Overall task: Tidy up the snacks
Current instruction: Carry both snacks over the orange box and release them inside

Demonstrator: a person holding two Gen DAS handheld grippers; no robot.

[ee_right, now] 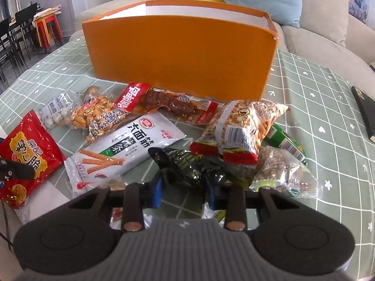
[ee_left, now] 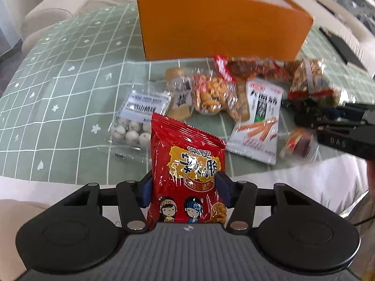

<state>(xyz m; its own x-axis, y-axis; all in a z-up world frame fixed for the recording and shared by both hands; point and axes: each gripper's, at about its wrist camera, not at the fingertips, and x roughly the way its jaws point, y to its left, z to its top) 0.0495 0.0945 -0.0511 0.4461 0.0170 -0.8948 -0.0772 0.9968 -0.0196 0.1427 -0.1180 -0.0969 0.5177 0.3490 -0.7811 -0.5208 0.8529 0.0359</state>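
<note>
Nearest the left wrist cam: glossy red foil snack bag w/ yellow label and two cartoon faces (ee_left: 186, 175), standing upright between the blue pads of the left gripper (ee_left: 184, 193). Both pads sit against the bag's sides, jaws roughly half apart, bag gripped and its top edge reaching up over the table's near edge. In the right cam the same bag shows at far left.

Right gripper (ee_right: 184, 190) is angled down over the pile. Its jaws are fairly narrow, w/ a dark green-black crinkly wrapped snack (ee_right: 185, 166) between the blue pads; pads look to touch the wrapper's lower end, but can't tell for sure if it's pinched.

Behind both: open orange cardboard box w/ white inner walls (ee_right: 182, 53), standing on the pale green grid-pattern tablecloth (ee_right: 311, 107). All loose snacks lie in front of the box, none seen inside.

Pile, left to right in the right cam: clear pack of white round balls (ee_right: 52, 113), clear bag of orange-yellow nuts (ee_right: 93, 114), red-and-clear pack of dark brown meat (ee_right: 168, 105) just by the box's base, white flat pouch w/ printed orange sticks (ee_right: 126, 147) near centre, red-trimmed bag of tan crunchy sticks (ee_right: 243, 126), green wrapper (ee_right: 286, 140) partly under it, clear pack of brownish bits (ee_right: 281, 171) at near right.

Flat black item (ee_right: 365, 114) lies at the table's right edge. Beige sofa (ee_right: 328, 30) w/ yellow and light blue cushions beyond the box.
</note>
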